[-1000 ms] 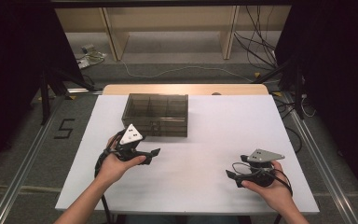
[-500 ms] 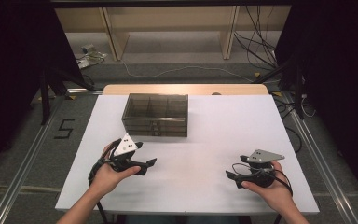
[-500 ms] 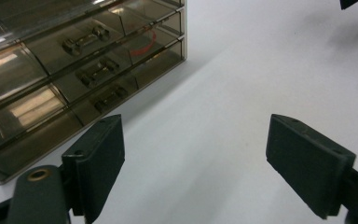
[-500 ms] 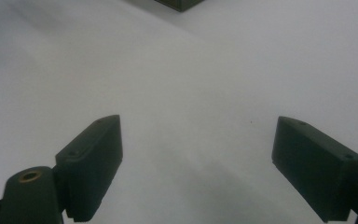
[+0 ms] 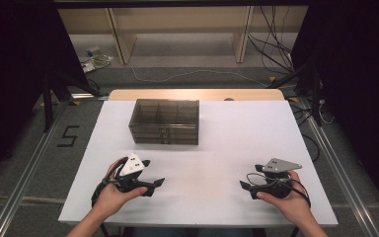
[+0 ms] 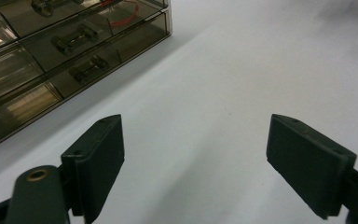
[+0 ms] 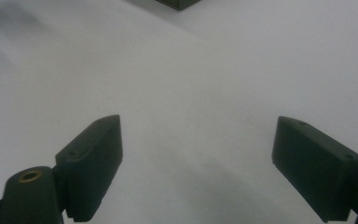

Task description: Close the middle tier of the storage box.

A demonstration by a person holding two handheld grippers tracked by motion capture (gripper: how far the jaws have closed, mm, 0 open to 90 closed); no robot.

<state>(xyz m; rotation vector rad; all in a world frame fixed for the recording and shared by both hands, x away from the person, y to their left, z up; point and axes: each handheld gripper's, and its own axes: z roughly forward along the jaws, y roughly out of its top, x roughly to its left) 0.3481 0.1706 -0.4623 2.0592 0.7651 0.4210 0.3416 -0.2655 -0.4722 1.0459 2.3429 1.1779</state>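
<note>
A smoky see-through drawer box [image 5: 165, 121] stands on the white table [image 5: 237, 133], toward the far left of centre. In the left gripper view the drawer box [image 6: 51, 51] shows small metal parts and a red loop inside its drawers. My left gripper [image 5: 152, 173] rests near the front left of the table, open and empty, well short of the box. The same left gripper [image 6: 196, 158] has bare table between its jaws. At the front right, my right gripper [image 5: 249, 177] is open and empty. The right gripper [image 7: 198, 163] faces plain table, with a corner of the box [image 7: 177, 3] at the top edge.
A wooden strip [image 5: 197, 94] runs along the table's far edge. Beyond it are shelving legs [image 5: 121, 39] and cables [image 5: 271, 44] on the floor. A dark stand [image 5: 49, 94] is at the left and a floor marking "5" [image 5: 68, 136] beside the table.
My left gripper has drawn back from near the drawer box toward the table's front edge. The right gripper has stayed almost in place.
</note>
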